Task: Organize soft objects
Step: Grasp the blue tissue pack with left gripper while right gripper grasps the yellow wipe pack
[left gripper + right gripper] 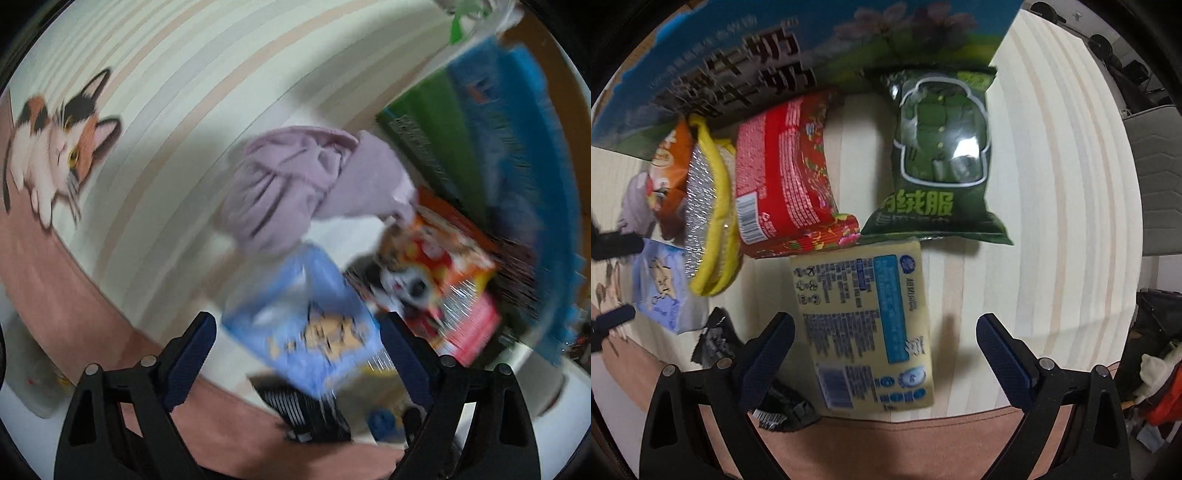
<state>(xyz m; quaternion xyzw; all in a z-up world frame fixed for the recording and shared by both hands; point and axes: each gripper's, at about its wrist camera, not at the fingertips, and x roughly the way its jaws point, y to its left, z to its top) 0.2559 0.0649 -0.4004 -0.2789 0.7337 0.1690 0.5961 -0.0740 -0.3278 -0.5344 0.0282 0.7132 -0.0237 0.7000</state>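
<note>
My left gripper (297,336) is open around a blue tissue pack (314,321), which lies between its fingers; contact cannot be told through the blur. A crumpled lilac cloth (295,184) lies beyond it. My right gripper (884,339) is open and empty over a pale yellow tissue pack (864,325). Beyond that lie a green snack bag (942,158), a red snack bag (786,177), a yellow and silver scrub pad (705,218) and an orange packet (668,162). The blue tissue pack also shows in the right wrist view (661,284), with the left gripper's fingers (617,317) beside it.
A large blue and green carton (775,48) stands at the back; it also shows in the left wrist view (509,147). A black wrapper (716,339) lies near the right gripper's left finger. The striped mat (1052,184) has a printed cat (55,144).
</note>
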